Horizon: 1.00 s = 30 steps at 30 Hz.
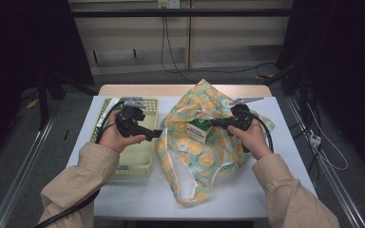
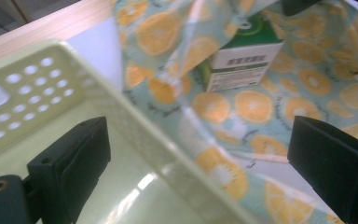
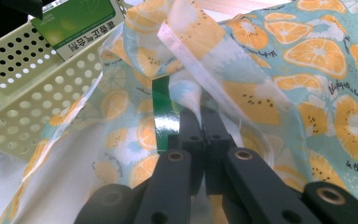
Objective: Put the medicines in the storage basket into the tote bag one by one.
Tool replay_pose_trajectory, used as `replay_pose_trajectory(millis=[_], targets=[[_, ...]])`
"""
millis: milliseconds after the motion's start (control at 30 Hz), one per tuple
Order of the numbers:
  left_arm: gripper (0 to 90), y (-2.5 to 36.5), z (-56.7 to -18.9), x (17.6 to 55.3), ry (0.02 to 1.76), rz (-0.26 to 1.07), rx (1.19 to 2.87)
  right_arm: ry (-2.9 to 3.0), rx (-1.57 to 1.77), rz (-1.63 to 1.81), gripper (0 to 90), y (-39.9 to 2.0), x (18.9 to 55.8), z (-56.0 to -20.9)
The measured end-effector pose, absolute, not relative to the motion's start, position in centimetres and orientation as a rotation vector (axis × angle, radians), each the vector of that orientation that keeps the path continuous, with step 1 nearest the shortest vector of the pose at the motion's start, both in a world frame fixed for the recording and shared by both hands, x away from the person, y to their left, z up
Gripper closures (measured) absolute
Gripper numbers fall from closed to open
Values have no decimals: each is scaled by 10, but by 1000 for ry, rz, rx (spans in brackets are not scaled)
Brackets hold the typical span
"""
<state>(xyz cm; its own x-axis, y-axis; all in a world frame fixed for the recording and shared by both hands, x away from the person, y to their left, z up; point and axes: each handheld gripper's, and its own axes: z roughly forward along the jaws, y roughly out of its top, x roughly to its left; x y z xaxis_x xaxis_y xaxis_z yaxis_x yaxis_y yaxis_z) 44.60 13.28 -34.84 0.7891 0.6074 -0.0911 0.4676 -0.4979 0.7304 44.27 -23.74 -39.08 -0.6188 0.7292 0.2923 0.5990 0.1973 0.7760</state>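
My right gripper (image 3: 204, 122) is clamped on the orange-printed teal cloth bag (image 1: 195, 147) (green-and-white carton (image 1: 199, 130) inside); my left gripper (image 2: 200, 154) gapes wide over the pale-green perforated plastic basket (image 1: 138, 164).

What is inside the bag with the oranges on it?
A green and white box sticks out of the orange-print bag at its opening. The right tongs pinch the bag's edge beside it. The cloth covers the rest of the inside, so anything deeper stays hidden.
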Motion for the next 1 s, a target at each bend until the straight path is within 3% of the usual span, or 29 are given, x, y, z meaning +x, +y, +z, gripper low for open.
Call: replay_pose_trajectory(millis=[400, 1000], targets=[[57, 178, -349, 459, 883, 296, 2181, 2310, 1294, 1408, 898, -239, 443, -390], [75, 215, -350, 473, 961, 377, 2165, 2312, 1292, 1413, 898, -239, 443, -390]])
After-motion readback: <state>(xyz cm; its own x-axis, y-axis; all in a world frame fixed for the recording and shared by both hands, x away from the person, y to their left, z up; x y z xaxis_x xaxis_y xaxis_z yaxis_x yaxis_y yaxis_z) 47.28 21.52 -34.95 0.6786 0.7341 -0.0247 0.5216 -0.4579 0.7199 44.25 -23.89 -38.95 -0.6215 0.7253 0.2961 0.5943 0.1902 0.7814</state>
